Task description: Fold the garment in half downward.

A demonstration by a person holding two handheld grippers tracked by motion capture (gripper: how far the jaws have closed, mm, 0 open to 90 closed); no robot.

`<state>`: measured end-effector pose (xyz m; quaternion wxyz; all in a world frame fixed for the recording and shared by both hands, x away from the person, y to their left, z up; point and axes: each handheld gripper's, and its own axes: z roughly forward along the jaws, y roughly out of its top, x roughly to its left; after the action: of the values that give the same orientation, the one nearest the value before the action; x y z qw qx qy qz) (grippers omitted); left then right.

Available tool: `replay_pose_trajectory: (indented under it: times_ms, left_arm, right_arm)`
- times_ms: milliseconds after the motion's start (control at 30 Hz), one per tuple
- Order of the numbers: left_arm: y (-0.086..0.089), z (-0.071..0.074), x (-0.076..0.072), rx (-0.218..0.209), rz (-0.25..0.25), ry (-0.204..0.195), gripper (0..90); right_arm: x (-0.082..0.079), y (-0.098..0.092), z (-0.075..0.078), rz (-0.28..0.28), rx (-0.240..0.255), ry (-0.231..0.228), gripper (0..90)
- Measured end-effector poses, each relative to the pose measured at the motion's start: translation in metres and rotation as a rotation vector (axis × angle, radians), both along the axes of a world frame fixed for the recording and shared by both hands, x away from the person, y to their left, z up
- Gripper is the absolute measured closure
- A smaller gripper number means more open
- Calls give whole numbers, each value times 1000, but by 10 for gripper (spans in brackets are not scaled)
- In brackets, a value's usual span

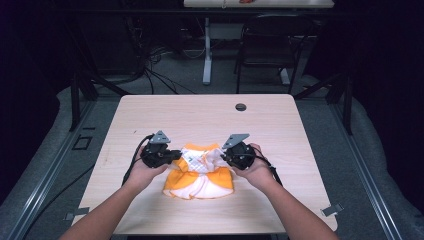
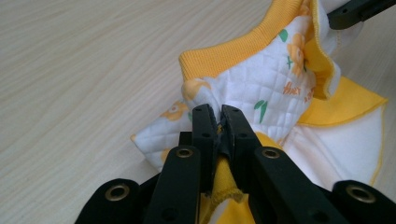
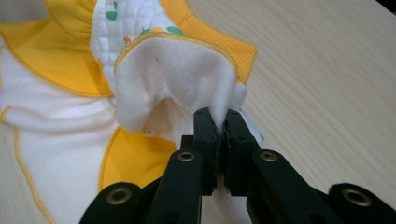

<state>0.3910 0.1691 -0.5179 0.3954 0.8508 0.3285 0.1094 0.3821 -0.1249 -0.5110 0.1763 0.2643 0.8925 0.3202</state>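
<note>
A small yellow-and-white garment (image 1: 200, 172) lies on the tabletop (image 1: 150, 115), near its front edge and between the two hands. The left gripper (image 1: 176, 155) is clamped on the garment's left upper part: in the left gripper view its jaws are closed on a pinch of white quilted fabric with yellow lining caught between them, just below the yellow ribbed band (image 2: 224, 53). The right gripper (image 1: 223, 157) is clamped on the opposite upper part: in the right gripper view its jaws are closed on the white fleecy inner side of the fabric (image 3: 182, 79), which is drawn up into a fold. The lower, skirt-like part is spread flat on the tabletop. The step in hand is judged to be a two-point grasp of the top of the garment, made in preparation for folding or straightening it. For the next move, both grips are to be kept firm, and the two grippers are to be moved together, so that the fabric is carried evenly. Uneven travel is likely to twist the garment or pull a pinch free.
</note>
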Motion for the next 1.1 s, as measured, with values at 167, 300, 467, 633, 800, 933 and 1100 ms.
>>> replay_pose_trajectory:
  times_ms: [167, 300, 467, 633, 800, 933, 1100]
  left_arm:
    - [2, -8, -8, -11, -8, 13, 850]
    - [5, -15, -17, -26, -14, 24, 848]
    - [7, -18, -23, -31, -14, 35, 843]
    - [12, -12, -30, -51, -14, 30, 818]
    - [16, 2, -33, -69, -10, 12, 771]
    - [17, 9, -30, -80, 3, 16, 768]
    - [14, 5, -28, -37, 8, 47, 802]
  right_arm:
    - [-7, -3, -6, 0, 26, 13, 853]
    - [-14, -6, -11, -9, 68, 33, 844]
    - [-20, -7, -13, -16, 104, 53, 807]
    - [-29, -12, -7, -10, 157, 70, 726]
    - [-38, -22, 9, -5, 231, 72, 677]
    - [-41, -26, 19, -5, 281, 61, 689]
    - [-32, -22, 16, -43, 244, 49, 816]
